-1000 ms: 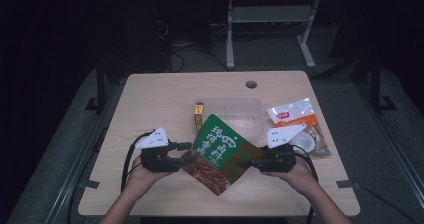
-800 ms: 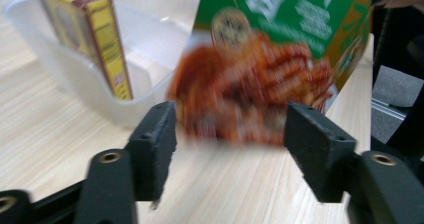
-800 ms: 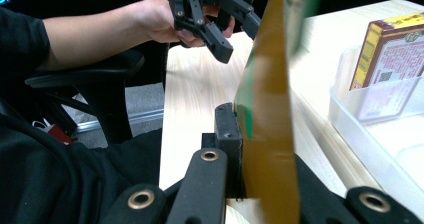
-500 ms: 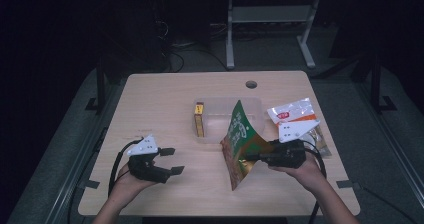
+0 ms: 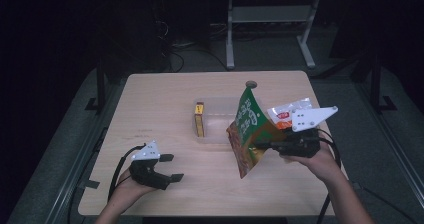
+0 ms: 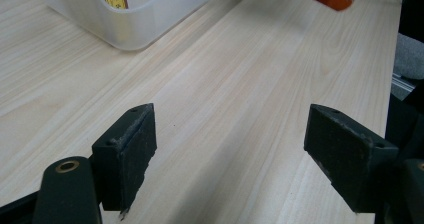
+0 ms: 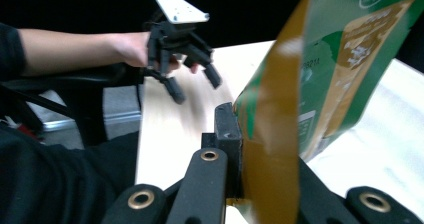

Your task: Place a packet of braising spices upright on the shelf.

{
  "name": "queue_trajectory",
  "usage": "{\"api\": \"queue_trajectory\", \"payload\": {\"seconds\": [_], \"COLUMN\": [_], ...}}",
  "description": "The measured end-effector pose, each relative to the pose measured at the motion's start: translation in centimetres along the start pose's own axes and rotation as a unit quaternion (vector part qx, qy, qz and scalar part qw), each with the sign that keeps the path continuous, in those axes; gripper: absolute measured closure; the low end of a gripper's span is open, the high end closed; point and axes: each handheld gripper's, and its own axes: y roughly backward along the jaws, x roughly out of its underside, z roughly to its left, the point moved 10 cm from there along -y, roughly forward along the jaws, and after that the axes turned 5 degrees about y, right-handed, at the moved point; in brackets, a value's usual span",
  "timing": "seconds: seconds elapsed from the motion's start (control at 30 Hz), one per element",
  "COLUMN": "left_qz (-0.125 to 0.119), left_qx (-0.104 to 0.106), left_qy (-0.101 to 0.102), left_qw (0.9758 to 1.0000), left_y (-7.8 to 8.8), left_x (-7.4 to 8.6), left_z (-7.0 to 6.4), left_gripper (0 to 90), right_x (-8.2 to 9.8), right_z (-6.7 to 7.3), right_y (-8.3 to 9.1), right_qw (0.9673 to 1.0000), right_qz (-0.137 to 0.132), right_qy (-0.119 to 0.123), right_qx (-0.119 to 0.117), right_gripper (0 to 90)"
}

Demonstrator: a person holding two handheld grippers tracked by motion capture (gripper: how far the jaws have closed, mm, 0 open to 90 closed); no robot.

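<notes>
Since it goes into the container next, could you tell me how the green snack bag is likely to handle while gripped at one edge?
Probably light: the right tongs hold the green snack bag upright by one edge. Its creased, glossy film looks floppy and perhaps slippery, so it may sag or swing going into the clear container.

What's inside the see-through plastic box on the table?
A yellow packet stands against the left wall of the clear box. The green bag covers the box's right end, so that part is hidden.

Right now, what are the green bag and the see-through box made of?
The green bag, pinched in the right gripper, looks like thin glossy plastic film: it shines and creases. The see-through box looks like cloudy, stiff plastic: the yellow pack inside shows through its wall.
</notes>
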Motion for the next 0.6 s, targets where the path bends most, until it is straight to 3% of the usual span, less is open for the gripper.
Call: {"api": "queue_trajectory", "payload": {"seconds": [0.33,0.43,0.6], "left_qz": [0.012,0.014,0.015], "left_qx": [0.003,0.004,0.004], "left_qy": [-0.006,-0.011,-0.009], "left_qw": [0.9999,0.9998,0.9998], "left_y": [-0.6,-0.7,-0.8], "left_x": [0.4,0.4,0.6], "left_z": [0.0,-0.1,-0.2], "left_gripper": [19.7,19.7,19.6], "right_x": [-1.3,-1.3,-1.7], "right_z": [-3.1,-4.4,-6.8], "right_y": [0.8,0.6,0.0], "right_qw": [0.9995,0.9984,0.9971], "right_qz": [0.024,0.046,0.060], "right_qy": [0.003,0.012,0.001], "right_qx": [0.019,0.032,0.046], "right_gripper": [89.9,89.9,89.9]}}
